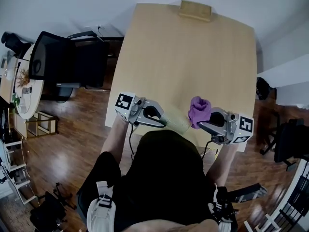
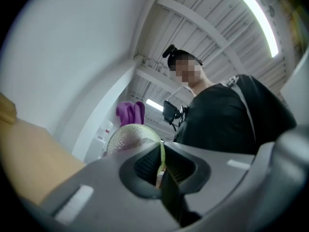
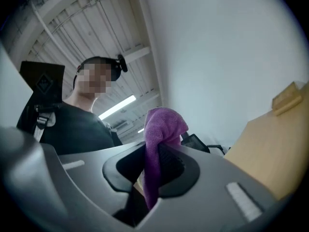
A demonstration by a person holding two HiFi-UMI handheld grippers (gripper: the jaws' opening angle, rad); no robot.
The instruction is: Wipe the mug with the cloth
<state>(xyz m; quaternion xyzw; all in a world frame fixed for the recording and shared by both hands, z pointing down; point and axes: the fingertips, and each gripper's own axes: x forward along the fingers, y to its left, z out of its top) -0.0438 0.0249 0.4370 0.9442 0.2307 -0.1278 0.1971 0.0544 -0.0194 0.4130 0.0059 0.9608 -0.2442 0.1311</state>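
Over the near edge of the pale wooden table (image 1: 183, 57), the left gripper (image 1: 161, 120) is clamped on the thin wall of the speckled pale-green mug (image 1: 176, 123). Just beside it, the right gripper (image 1: 202, 125) pinches the bunched purple cloth (image 1: 199, 109).

Head view: lower part of mug (image 1: 176, 123) hidden by my torso (image 1: 169, 178); can't tell where its handle is. Table (image 1: 193, 57) near edge covered by me too. Tips of my R gripper (image 1: 202, 123) buried under cloth (image 1: 199, 109). L gripper view: body of my L gripper (image 2: 161, 170) blocks most of mug; only a domed part and thin rim edge betw. jaws show. Cloth mostly behind mug. R gripper view: cloth's lower end drops out of sight betw. jaws.
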